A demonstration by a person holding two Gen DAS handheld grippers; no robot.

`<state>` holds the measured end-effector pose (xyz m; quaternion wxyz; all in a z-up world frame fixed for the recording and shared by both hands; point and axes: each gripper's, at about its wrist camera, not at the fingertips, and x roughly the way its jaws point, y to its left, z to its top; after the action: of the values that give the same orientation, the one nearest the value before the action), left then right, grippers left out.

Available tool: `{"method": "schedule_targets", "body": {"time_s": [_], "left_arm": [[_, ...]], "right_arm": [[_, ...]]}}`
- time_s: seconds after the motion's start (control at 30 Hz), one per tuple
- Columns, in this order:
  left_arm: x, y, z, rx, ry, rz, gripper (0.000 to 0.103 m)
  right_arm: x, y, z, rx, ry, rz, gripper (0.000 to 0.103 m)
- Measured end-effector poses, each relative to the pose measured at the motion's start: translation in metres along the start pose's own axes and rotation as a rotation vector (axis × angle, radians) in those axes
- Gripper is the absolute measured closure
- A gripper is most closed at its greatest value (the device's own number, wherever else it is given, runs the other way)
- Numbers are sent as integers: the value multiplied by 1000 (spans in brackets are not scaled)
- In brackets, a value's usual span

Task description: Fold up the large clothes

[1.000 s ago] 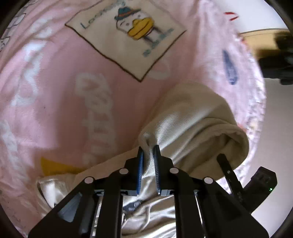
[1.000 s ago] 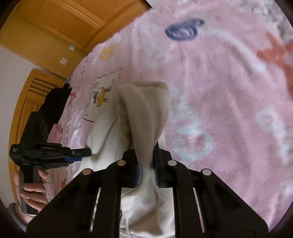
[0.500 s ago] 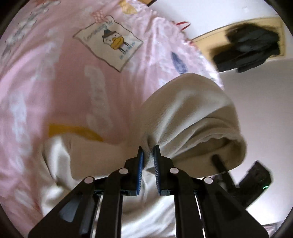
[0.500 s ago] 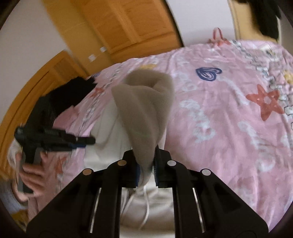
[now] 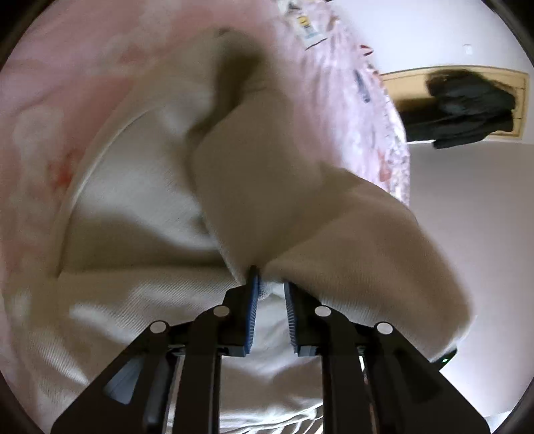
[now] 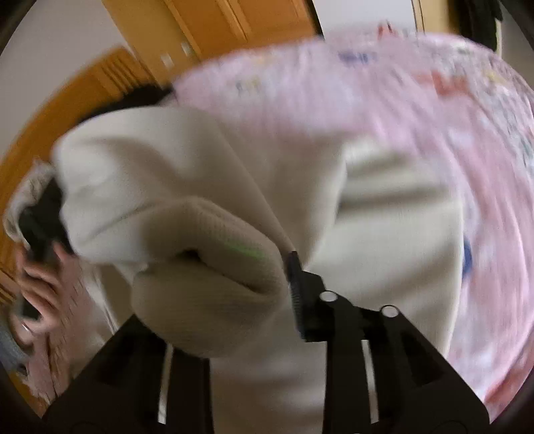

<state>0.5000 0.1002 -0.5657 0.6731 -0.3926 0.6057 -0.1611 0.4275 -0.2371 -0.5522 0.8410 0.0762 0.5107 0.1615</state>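
A cream sweatshirt lies on a pink bed cover. My left gripper is shut on a sleeve of the sweatshirt, lifted over the body of the garment. In the right wrist view the sweatshirt spreads over the pink cover. My right gripper is shut on the other sleeve, whose ribbed cuff drapes over and hides the left finger. Both views are blurred by motion.
A dark garment hangs on a wooden frame by the white wall. Orange wooden cupboards stand behind the bed. The person's hand holding the left gripper shows at the left of the right wrist view.
Both grippers have carried the sleeves up and over the sweatshirt's body. The garment now fills both views, and the cuff has flopped over the right gripper's left finger.
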Motion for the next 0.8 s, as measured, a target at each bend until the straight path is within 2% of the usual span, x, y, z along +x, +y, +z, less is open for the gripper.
{"method": "schedule_targets", "body": {"time_s": [0.03,0.13,0.27,0.3,0.37,0.43,0.47,0.5,0.57,0.6,0.63,0.73,0.8], "left_arm": [[0,2,-3,7,5,17,86],[-4,-6,-9,71,9,97,86],[-14,-19,-16,148,17,221,86],[-19,-22,-18,158,18,232,86],[-28,-28,-24,185,16,259,86],[-40,-35,-32,230,5,298,83],[-43,-38,-34,241,2,317,74],[-48,-43,-37,257,-10,346,68],[-52,-45,-45,265,-15,381,64],[-52,-48,-47,258,-15,386,64],[-51,-48,-51,247,-7,380,64],[-46,-46,-65,206,26,340,64],[-42,-46,-72,210,38,341,61]], "right_arm": [[-1,-4,-10,4,20,-5,44],[-4,-16,-34,5,76,-44,44],[-27,-27,-52,30,86,-58,44],[-36,-26,-53,27,84,-88,44],[-61,-17,-50,1,23,-129,44],[-88,5,-39,-49,-75,-87,44],[-96,17,-35,-65,-101,-45,44],[-100,27,-28,-76,-112,2,44],[-95,60,-9,-112,-103,68,43],[-91,75,-2,-142,-97,72,43],[-82,93,7,-190,-88,61,43],[-51,145,25,-378,-74,-62,43],[-16,163,38,-459,3,-194,43]]}}
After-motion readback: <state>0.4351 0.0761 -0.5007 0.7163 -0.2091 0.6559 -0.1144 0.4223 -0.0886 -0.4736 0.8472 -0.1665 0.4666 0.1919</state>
